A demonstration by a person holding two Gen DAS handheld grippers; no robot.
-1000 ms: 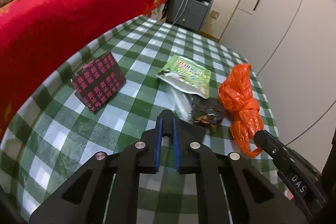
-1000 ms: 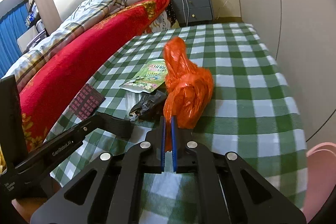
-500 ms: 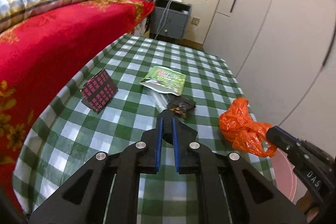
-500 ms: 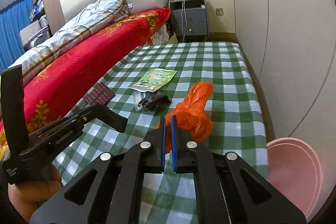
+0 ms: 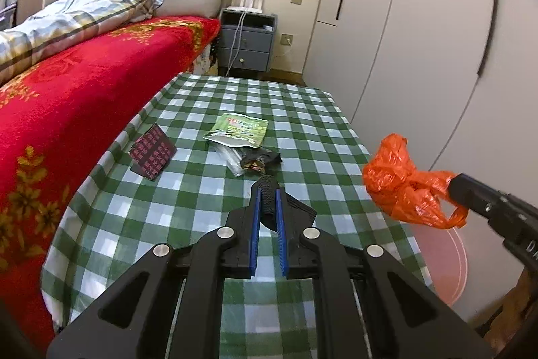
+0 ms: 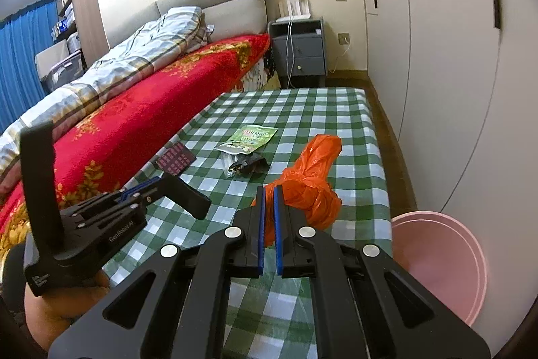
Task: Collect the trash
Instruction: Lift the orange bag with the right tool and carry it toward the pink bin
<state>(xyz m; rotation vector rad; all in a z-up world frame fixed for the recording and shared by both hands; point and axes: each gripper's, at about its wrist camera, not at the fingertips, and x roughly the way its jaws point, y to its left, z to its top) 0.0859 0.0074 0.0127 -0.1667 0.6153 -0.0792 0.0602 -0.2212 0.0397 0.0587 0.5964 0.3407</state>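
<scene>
My right gripper (image 6: 268,190) is shut on a crumpled orange plastic bag (image 6: 304,187). In the left wrist view, this gripper (image 5: 454,187) holds the bag (image 5: 403,187) in the air past the table's right edge, above a pink basin (image 5: 452,261). My left gripper (image 5: 267,190) hovers over the near part of the table, shut on a narrow black textured strip (image 5: 267,204) that I cannot identify. A green snack packet (image 5: 240,128), a black wrapper (image 5: 260,158) and a clear plastic piece (image 5: 227,157) lie mid-table.
A dark red patterned folded card (image 5: 153,153) stands near the left edge of the green-checked table (image 5: 201,211). A bed with a red blanket (image 5: 74,96) runs along the left, and a grey nightstand (image 5: 247,44) stands behind. White wardrobe doors (image 5: 420,39) line the right. The basin (image 6: 437,258) sits on the floor.
Both grippers have drawn back and risen. The orange bag has left the table and swung right, out over the pink basin. The trash on the table has not moved.
</scene>
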